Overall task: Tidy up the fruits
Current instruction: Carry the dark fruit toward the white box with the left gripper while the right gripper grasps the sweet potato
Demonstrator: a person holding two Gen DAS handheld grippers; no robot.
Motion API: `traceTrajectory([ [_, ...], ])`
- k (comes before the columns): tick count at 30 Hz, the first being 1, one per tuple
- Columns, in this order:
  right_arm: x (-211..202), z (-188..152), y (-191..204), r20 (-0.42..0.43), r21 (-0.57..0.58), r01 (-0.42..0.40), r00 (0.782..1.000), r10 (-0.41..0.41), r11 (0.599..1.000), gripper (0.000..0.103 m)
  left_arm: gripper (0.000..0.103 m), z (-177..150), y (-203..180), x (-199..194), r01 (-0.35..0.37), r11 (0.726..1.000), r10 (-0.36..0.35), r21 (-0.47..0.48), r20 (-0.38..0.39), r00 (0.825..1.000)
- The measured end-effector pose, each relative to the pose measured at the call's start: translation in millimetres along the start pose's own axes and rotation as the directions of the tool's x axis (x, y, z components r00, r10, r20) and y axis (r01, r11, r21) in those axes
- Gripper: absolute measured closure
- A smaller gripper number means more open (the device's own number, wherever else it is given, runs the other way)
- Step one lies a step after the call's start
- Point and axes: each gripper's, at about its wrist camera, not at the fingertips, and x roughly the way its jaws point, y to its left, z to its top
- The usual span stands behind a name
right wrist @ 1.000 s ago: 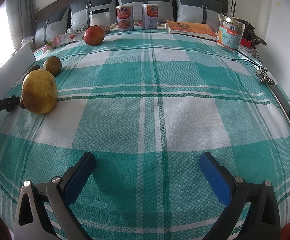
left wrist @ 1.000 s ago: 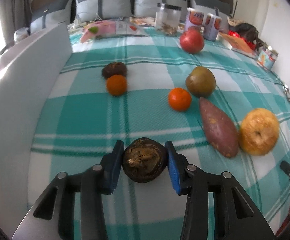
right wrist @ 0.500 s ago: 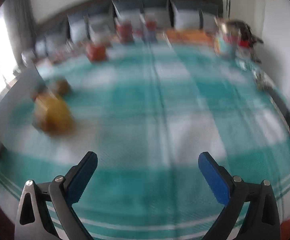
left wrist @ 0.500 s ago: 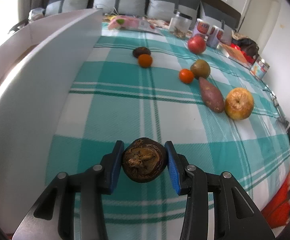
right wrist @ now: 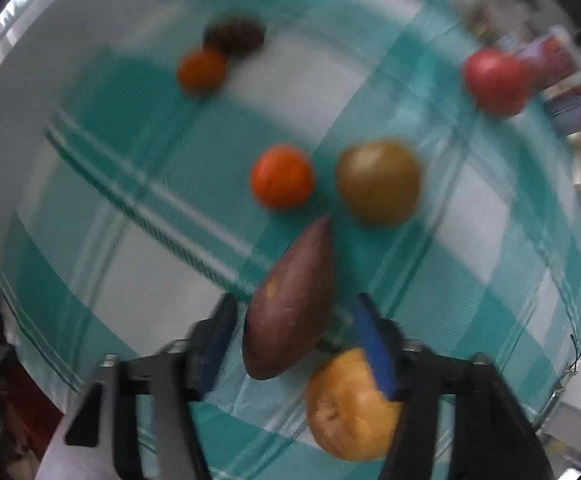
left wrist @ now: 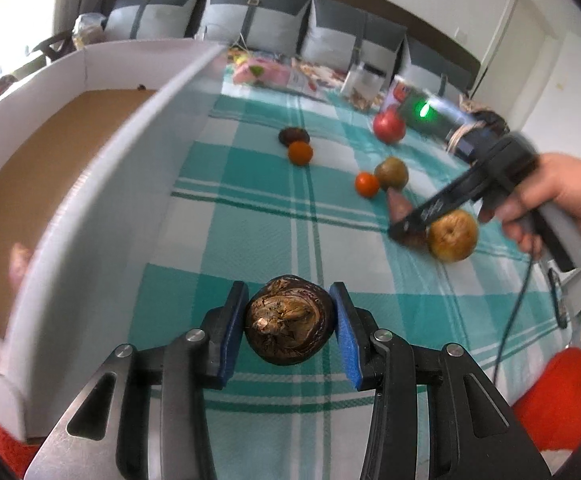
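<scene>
Left gripper (left wrist: 289, 333) jaws clamping dark fruit (left wrist: 289, 322), right gripper (right wrist: 292, 338) jaws wide, straddling sweet potato (right wrist: 290, 300)

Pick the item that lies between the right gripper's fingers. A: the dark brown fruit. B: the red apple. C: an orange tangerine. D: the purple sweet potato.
D: in the right wrist view the sweet potato lies in the right gripper, whose jaws stand open on either side of it.

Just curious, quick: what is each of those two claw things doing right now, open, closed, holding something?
Left gripper: shut on the dark brown fruit.
Right gripper: open, fingers straddling the sweet potato, not clamped.
</scene>
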Motion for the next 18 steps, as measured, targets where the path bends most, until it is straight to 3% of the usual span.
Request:
traceTrajectory([
  [3,-1.4,-0.6,7.1,0.004,-0.003,0.001,1.000,-0.001,1.000,0.061,0.060,6.1,4.2,-12.3,0.016,1.000,-0.016,-0.020,0.010,1.000],
  [6,-20.4,-11.4,3.9,0.096,0.063,-0.111,0.990,0.105,0.992,0.061,0.060,16.9,5.7,-32.2,0.046,0.999,-0.045,-0.028,0.040,0.998],
  [8,-35.5,-23.9,-1.9,0.172,0.112,-0.218,0.965,0.197,0.969,0.061,0.060,27.2,10.3,-50.0,0.074,0.996,-0.071,-0.041,0.069,0.995],
  [10,-51.7,-37.4,-6.3,0.266,0.136,-0.358,0.912,0.314,0.924,0.061,0.060,40.7,21.9,-68.5,0.098,0.993,-0.091,-0.066,0.097,0.991],
  [14,-97.8,-53.2,7.4,0.438,0.088,-0.590,0.746,0.501,0.802,0.061,0.060,66.7,57.0,-83.9,0.053,0.992,-0.039,-0.115,0.122,0.992],
  [17,-132.7,-40.6,51.9,0.476,-0.015,-0.646,0.667,0.573,0.764,0.061,0.060,82.2,97.2,-75.2,-0.068,0.985,0.083,-0.160,0.093,0.992],
  [18,-140.3,-34.8,68.8,0.475,-0.045,-0.655,0.651,0.593,0.754,0.061,0.060,83.2,108.9,-72.1,-0.095,0.980,0.110,-0.177,0.079,0.991],
])
